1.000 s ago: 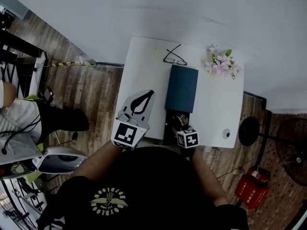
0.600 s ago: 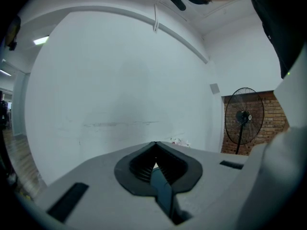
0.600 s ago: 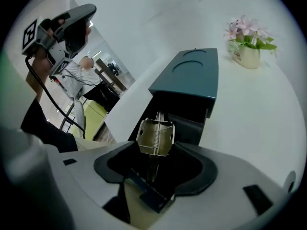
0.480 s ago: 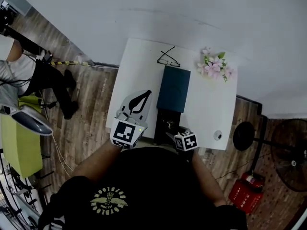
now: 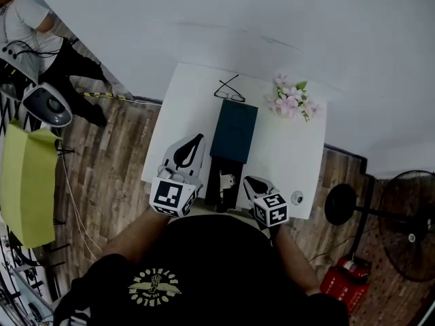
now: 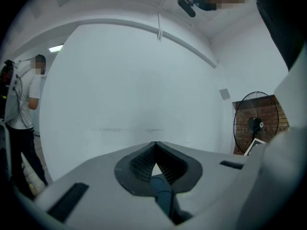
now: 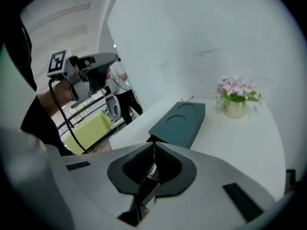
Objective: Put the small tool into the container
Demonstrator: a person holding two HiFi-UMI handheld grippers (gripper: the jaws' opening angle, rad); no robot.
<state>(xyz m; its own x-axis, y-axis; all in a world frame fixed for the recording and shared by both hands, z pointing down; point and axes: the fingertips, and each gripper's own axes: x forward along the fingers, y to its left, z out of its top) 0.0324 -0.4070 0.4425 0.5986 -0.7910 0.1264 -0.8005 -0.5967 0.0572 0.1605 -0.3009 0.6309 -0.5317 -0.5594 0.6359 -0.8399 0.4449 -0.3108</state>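
The container is a dark teal box (image 5: pixel 234 129) on the white table (image 5: pixel 296 161), and its black drawer (image 5: pixel 219 194) is pulled out toward me. The small pale tool (image 5: pixel 226 180) lies in the drawer. My right gripper (image 5: pixel 247 179) hovers just right of the drawer. Its jaws have just been closing and now meet at the tips (image 7: pixel 153 143), with nothing gripped between them. The box (image 7: pixel 180 121) lies ahead of it. My left gripper (image 5: pixel 201 137) is shut over the table left of the box and holds nothing; its tips (image 6: pixel 155 143) touch.
Spectacles (image 5: pixel 228 90) lie beyond the box. A pot of pink flowers (image 5: pixel 291 100) stands at the far right corner and a small round object (image 5: pixel 297 197) sits near the front right edge. A person (image 5: pixel 27 26) stands at the far left. A fan (image 5: pixel 408 229) is on the right.
My right gripper has lifted off the drawer and its jaws have closed, leaving the tool in the drawer. The left gripper has shifted slightly. The person in the background has walked further away.
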